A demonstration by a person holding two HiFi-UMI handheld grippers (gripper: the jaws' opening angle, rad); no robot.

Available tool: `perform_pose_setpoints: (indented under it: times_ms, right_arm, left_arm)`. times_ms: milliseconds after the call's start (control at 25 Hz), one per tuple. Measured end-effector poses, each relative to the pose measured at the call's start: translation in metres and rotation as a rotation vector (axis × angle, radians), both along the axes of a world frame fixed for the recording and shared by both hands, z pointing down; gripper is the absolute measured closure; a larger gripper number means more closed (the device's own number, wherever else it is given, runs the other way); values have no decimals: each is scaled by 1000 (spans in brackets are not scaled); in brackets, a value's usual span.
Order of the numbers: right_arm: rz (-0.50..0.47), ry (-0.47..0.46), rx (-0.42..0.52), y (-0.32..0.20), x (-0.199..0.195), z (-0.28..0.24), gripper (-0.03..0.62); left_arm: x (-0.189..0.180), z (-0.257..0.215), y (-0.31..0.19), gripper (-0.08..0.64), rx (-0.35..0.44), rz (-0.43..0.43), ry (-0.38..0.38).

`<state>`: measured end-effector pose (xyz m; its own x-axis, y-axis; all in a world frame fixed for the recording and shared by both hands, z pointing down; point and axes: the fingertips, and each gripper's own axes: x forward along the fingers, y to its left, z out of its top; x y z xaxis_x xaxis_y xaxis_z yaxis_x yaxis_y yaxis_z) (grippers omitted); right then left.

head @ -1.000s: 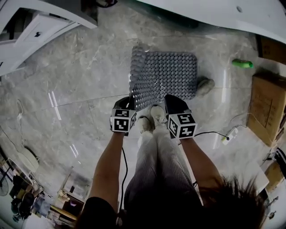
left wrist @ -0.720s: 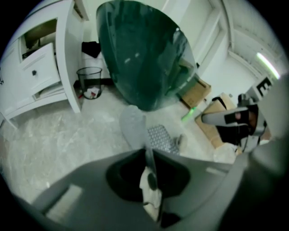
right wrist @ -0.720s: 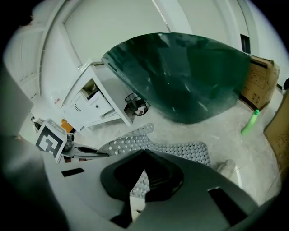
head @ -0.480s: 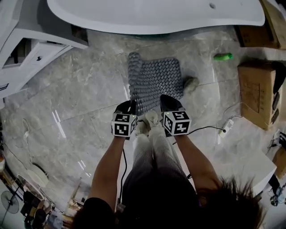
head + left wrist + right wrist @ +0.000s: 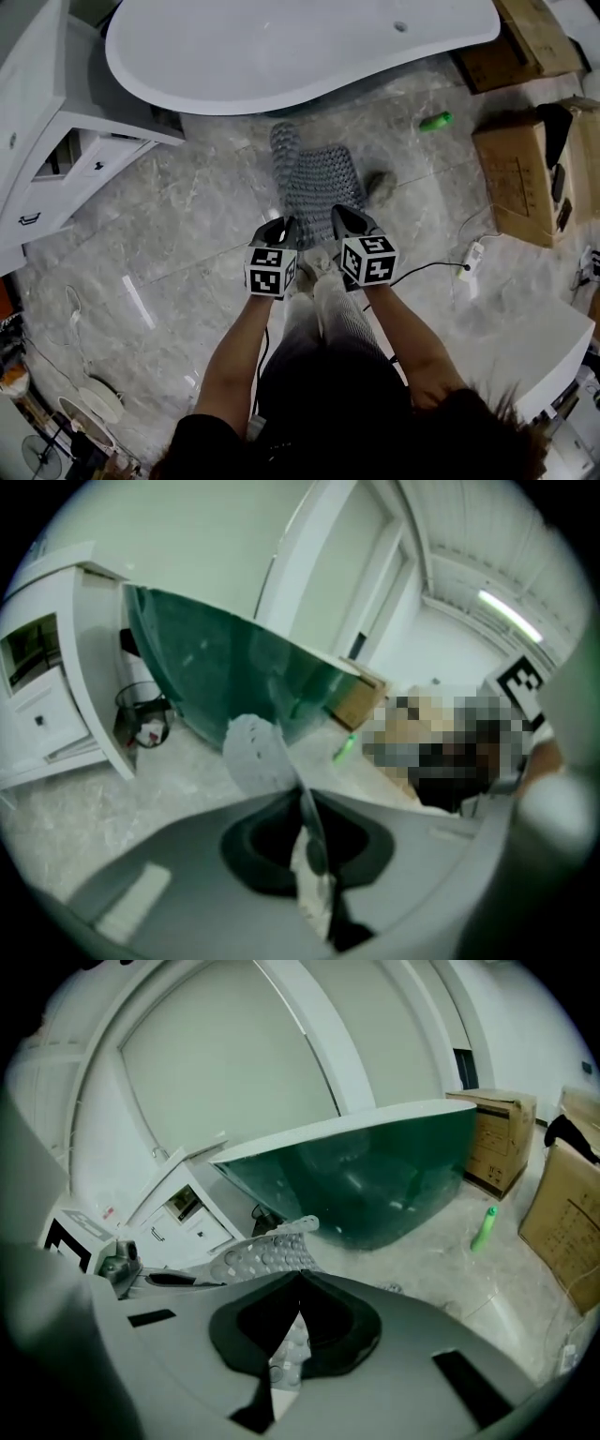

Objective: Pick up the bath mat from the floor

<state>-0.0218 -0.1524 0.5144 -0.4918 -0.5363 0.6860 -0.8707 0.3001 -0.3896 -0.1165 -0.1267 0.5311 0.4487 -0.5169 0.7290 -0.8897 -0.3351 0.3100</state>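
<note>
The grey studded bath mat (image 5: 316, 180) hangs down and away from both grippers toward the marble floor below the bathtub. My left gripper (image 5: 283, 229) is shut on the mat's near left edge, and my right gripper (image 5: 340, 217) is shut on its near right edge. In the left gripper view a thin strip of mat (image 5: 255, 754) runs edge-on out of the shut left gripper (image 5: 306, 810). The right gripper view shows the bumpy mat (image 5: 268, 1253) fanning out leftward from the shut right gripper (image 5: 298, 1290). Whether the mat's far end touches the floor I cannot tell.
A white bathtub (image 5: 300, 47) stands beyond the mat, a white cabinet (image 5: 56, 159) at the left. A green bottle (image 5: 435, 121), cardboard boxes (image 5: 517, 183) and a power strip with its cable (image 5: 472, 255) lie at the right. A grey shoe (image 5: 380, 186) rests beside the mat.
Both grippers have risen with the mat's near edge in them. The mat has come up off the floor and looks narrower and farther below.
</note>
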Motion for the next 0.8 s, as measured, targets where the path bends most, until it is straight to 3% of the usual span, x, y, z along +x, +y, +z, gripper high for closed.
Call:
perform_pose_setpoints:
  times_ms: [480,800]
  right_arm:
    - [78,-12,66,0,46,-77,592]
    - [94,-36,124,-3,56,-120,592]
  left_arm:
    - [20,-108,-26,541,148,0,45]
    - [7,-170,-18,541,231,-6,62]
